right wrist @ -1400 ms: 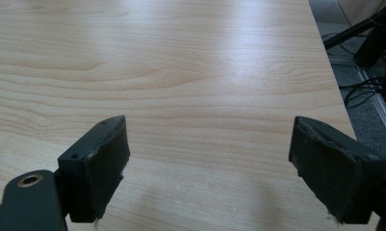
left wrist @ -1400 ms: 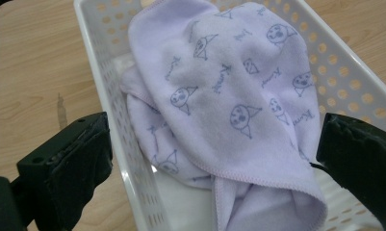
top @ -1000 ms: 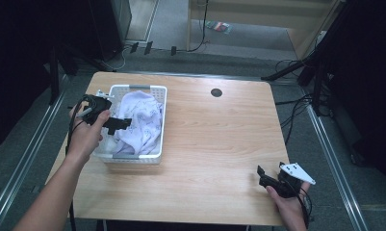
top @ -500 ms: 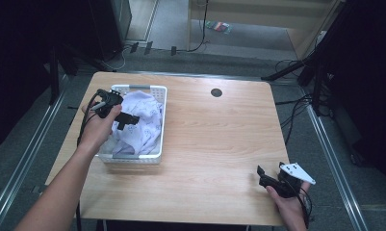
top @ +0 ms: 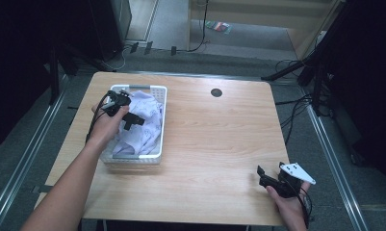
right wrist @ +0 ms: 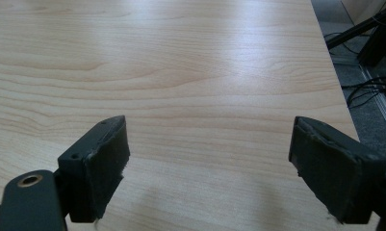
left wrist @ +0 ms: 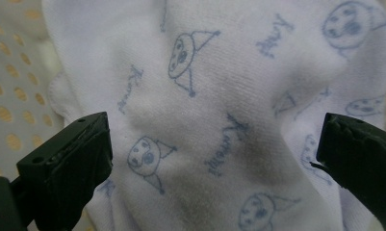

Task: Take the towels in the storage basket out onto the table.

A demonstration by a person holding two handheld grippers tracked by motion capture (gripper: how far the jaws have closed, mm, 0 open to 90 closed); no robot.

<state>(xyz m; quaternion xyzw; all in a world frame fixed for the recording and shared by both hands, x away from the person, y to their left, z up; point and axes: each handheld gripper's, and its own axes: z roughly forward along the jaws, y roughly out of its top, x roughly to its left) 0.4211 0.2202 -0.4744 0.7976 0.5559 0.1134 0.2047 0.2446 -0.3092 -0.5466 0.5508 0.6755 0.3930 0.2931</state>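
- The table (top: 210,144) fills the frame's middle; its centre and right are bare wood.
- The basket (top: 158,103) sits left of centre, holding the white printed cloth (top: 145,130).
- Your left forearm rises from lower left; the left gripper (top: 133,120), jaws wide, hovers over the cloth.
- Your right gripper (top: 265,179), jaws wide and holding nothing, rests lower right near the table's edge.

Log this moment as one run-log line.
left gripper: open, over white printed cloth in white basket | right gripper: open, idle over bare table at near right corner | cloth not yet gripped
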